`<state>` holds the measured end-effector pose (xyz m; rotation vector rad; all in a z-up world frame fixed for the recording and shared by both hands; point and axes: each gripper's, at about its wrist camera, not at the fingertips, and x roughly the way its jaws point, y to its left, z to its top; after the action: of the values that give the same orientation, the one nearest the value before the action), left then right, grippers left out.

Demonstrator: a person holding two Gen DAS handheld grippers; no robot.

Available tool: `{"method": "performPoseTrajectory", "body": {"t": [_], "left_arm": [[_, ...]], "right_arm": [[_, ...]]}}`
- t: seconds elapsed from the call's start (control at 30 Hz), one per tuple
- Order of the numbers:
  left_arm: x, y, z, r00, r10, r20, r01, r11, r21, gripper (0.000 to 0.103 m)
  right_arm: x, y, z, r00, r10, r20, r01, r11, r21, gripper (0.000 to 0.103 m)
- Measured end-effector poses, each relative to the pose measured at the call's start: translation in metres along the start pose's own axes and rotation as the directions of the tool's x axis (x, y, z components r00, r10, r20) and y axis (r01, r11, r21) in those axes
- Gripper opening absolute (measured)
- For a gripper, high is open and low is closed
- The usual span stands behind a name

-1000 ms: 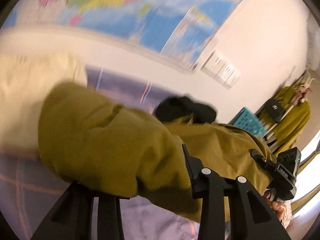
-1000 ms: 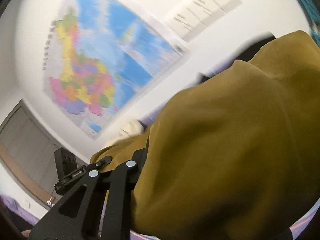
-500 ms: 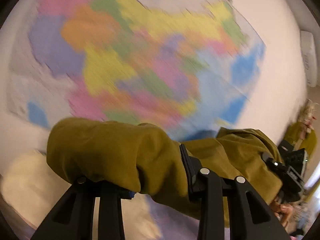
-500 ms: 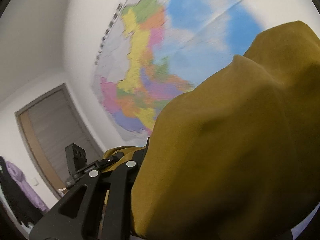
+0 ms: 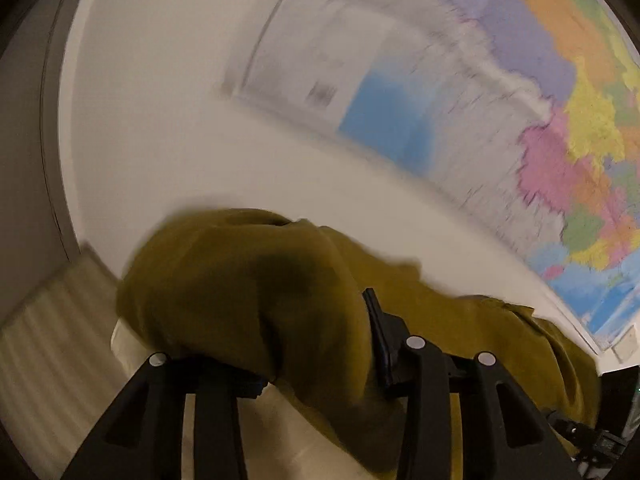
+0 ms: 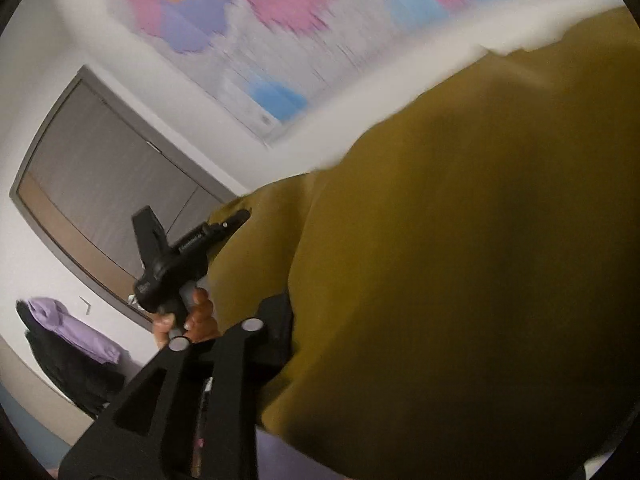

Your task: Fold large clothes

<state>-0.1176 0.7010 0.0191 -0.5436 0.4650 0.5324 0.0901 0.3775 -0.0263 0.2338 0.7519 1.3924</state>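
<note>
I hold the mustard-yellow garment up in the air by the wall map; my left gripper pinches one edge; my right gripper pinches another; next, I think, lay it flat to fold.

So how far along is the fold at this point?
Nothing looks folded yet. The olive garment is bunched and lifted off the surface, gripped by the left gripper and the right gripper, with the wall map behind. Laying it down and folding remain.
</note>
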Motion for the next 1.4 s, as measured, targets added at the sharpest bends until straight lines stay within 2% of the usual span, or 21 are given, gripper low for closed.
{"method": "performPoseTrajectory", "body": {"t": [0.17, 0.2, 0.33, 0.4, 0.43, 0.47, 0.5, 0.57, 0.6, 0.67, 0.73, 0.83, 0.93, 1.0, 1.07, 1.13, 1.17, 1.2, 1.27, 1.33, 1.4], "left_arm": [[-0.017, 0.013, -0.009, 0.999, -0.030, -0.016, 0.030, 1.000, -0.007, 0.061], [-0.018, 0.009, -0.011, 0.999, -0.035, -0.022, 0.035, 0.999, -0.002, 0.062], [-0.022, 0.002, -0.016, 0.998, -0.042, -0.041, 0.043, 0.999, 0.026, 0.067], [-0.023, 0.001, -0.023, 0.999, -0.022, -0.042, 0.024, 0.999, 0.046, 0.068], [-0.023, -0.001, -0.023, 0.999, -0.013, -0.040, 0.015, 0.999, 0.052, 0.069], [-0.022, -0.001, -0.024, 0.999, -0.008, -0.037, 0.010, 0.999, 0.052, 0.069], [-0.021, -0.002, -0.024, 0.999, 0.004, -0.041, -0.002, 0.999, 0.050, 0.069], [-0.019, -0.002, -0.024, 0.999, 0.023, -0.041, -0.021, 0.999, 0.050, 0.069], [-0.019, -0.002, -0.024, 0.999, 0.033, -0.041, -0.031, 0.998, 0.053, 0.069], [-0.017, -0.004, -0.025, 0.993, 0.109, -0.046, -0.106, 0.992, 0.069, 0.070], [-0.014, -0.006, -0.026, 0.983, 0.173, -0.056, -0.167, 0.982, 0.093, 0.073], [-0.016, -0.018, -0.031, 0.960, 0.273, -0.054, -0.262, 0.952, 0.155, 0.077], [-0.034, -0.030, -0.036, 0.944, 0.328, -0.007, -0.319, 0.922, 0.220, 0.077], [-0.051, -0.033, -0.037, 0.940, 0.339, 0.028, -0.336, 0.915, 0.223, 0.077], [-0.071, -0.039, -0.038, 0.951, 0.300, 0.070, -0.308, 0.922, 0.233, 0.078], [-0.094, -0.052, -0.041, 0.962, 0.240, 0.129, -0.266, 0.929, 0.257, 0.086], [-0.104, -0.059, -0.043, 0.967, 0.204, 0.152, -0.239, 0.933, 0.269, 0.095], [-0.113, -0.069, -0.047, 0.976, 0.143, 0.166, -0.187, 0.937, 0.296, 0.096], [-0.117, -0.091, -0.057, 0.981, 0.088, 0.170, -0.143, 0.929, 0.342, 0.096], [-0.111, -0.109, -0.064, 0.987, 0.059, 0.151, -0.112, 0.923, 0.369, 0.096], [-0.100, -0.123, -0.072, 0.991, 0.043, 0.126, -0.088, 0.921, 0.379, 0.096]], "right_arm": [[-0.038, 0.007, -0.018, 0.999, 0.016, -0.045, -0.021, 0.995, -0.093, 0.072], [-0.048, 0.008, -0.021, 0.999, -0.004, -0.037, 0.000, 0.995, -0.104, 0.074], [-0.090, -0.018, -0.026, 1.000, -0.004, 0.012, 0.004, 1.000, 0.010, 0.071], [-0.100, -0.031, -0.022, 0.997, -0.057, 0.059, 0.054, 0.997, 0.054, 0.067], [-0.095, -0.037, -0.014, 0.997, -0.041, 0.064, 0.036, 0.996, 0.079, 0.067], [-0.091, -0.042, -0.011, 0.998, -0.028, 0.056, 0.022, 0.993, 0.113, 0.062], [-0.089, -0.042, -0.010, 0.998, -0.031, 0.056, 0.025, 0.994, 0.103, 0.040], [-0.087, -0.030, -0.009, 0.995, -0.059, 0.075, 0.058, 0.998, 0.024, 0.012], [-0.085, -0.021, -0.010, 0.996, -0.046, 0.076, 0.045, 0.999, 0.007, 0.008], [-0.091, -0.009, -0.014, 0.996, -0.016, 0.091, 0.022, 0.997, -0.067, 0.003], [-0.095, -0.003, -0.034, 0.998, -0.025, 0.051, 0.030, 0.994, -0.101, 0.003], [-0.079, -0.019, -0.049, 0.989, -0.120, -0.084, 0.115, 0.991, -0.062, 0.003], [-0.087, -0.016, -0.050, 0.987, -0.141, -0.082, 0.135, 0.988, -0.078, 0.013], [-0.098, -0.004, -0.047, 0.987, -0.147, -0.068, 0.136, 0.981, -0.137, 0.034], [-0.104, 0.014, -0.042, 0.988, -0.139, -0.069, 0.123, 0.972, -0.199, 0.037], [-0.110, 0.034, -0.036, 0.991, -0.127, -0.052, 0.108, 0.956, -0.274, 0.040], [-0.112, 0.043, -0.032, 0.990, -0.139, -0.026, 0.124, 0.940, -0.318, 0.047], [-0.111, 0.052, -0.027, 0.987, -0.162, 0.008, 0.154, 0.921, -0.357, 0.050], [-0.107, 0.062, -0.016, 0.978, -0.197, 0.075, 0.210, 0.895, -0.393, 0.050], [-0.097, 0.064, -0.009, 0.975, -0.202, 0.092, 0.222, 0.890, -0.398, 0.050], [-0.077, 0.063, 0.005, 0.961, -0.246, 0.127, 0.277, 0.870, -0.409, 0.054]]}}
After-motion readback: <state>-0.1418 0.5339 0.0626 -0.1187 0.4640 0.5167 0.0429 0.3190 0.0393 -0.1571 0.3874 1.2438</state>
